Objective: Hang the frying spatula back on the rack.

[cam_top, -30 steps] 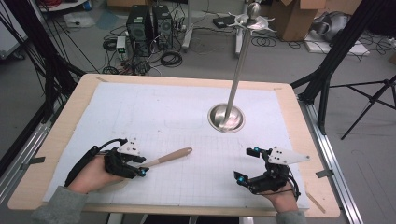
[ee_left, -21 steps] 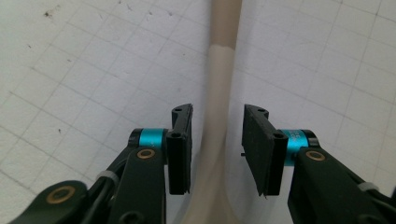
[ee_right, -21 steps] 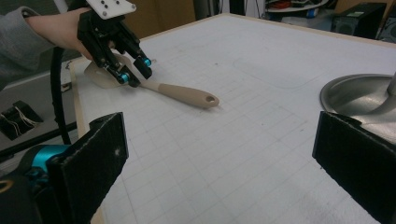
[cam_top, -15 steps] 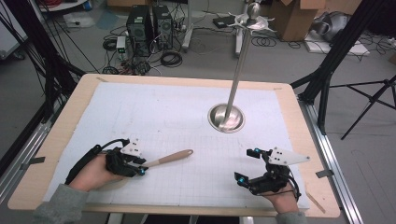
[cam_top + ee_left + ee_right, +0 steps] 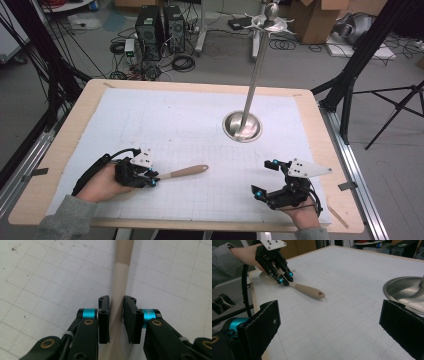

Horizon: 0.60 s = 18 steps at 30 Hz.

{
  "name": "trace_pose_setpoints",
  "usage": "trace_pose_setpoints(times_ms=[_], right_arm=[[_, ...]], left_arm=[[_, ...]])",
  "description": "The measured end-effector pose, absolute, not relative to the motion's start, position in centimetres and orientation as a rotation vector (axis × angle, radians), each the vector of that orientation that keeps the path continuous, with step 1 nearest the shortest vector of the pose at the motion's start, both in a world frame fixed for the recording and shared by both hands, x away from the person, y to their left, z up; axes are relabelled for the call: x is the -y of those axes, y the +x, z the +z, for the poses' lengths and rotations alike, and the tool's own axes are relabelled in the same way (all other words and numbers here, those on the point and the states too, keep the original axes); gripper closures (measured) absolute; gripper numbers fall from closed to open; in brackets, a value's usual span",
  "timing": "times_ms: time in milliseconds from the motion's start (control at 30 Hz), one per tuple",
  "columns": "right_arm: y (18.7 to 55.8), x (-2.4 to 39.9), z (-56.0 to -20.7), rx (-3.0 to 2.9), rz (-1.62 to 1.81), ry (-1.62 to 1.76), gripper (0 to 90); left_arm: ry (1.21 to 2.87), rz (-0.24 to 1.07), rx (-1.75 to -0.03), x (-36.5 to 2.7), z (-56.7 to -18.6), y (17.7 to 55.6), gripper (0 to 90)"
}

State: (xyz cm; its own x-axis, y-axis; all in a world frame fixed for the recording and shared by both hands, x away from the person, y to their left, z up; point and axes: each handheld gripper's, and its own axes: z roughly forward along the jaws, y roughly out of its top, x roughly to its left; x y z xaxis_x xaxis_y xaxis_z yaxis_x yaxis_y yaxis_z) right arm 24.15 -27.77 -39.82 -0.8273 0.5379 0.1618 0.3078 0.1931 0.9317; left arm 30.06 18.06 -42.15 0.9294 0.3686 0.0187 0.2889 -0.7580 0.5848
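- Since the earlier high view, the left gripper (image 5: 152, 178) has been drawing its jaws in around the neck of the beige spatula with the light wooden handle (image 5: 182, 172); both hands sit where they were.
- High view: the left gripper lies low on the white gridded mat (image 5: 190, 130), and the spatula's handle runs out from its tips toward the right gripper (image 5: 265, 177), rising slightly away from the person. The right gripper rests well apart, jaws spread with nothing between them. Beyond the right gripper, farther up the mat, stands the shiny steel stand with a round dished base and a tall pole (image 5: 243, 125).
- Left gripper view: the spatula (image 5: 119, 292) passes straight up between the two black jaws. The pads sit right against its neck on both sides, pinching it.
- Right gripper view: its own jaws stand wide, with bare mat (image 5: 342, 322) between them. Ahead and to the left, the left gripper (image 5: 284, 277) grips the spatula (image 5: 308, 291) where blade meets handle; the handle's holed end points back toward this gripper. The stand's base (image 5: 404, 291) lies just past the right-hand jaw.
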Motion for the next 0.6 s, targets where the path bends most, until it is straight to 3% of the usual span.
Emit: trace_pose_setpoints(times_ms=[600], right_arm=[[24.26,27.79,-39.74,-2.259,1.691,0.81,2.3]], left_arm=[[2.48,0.15,-0.502,-18.48,-41.9,29.99,77.6]])
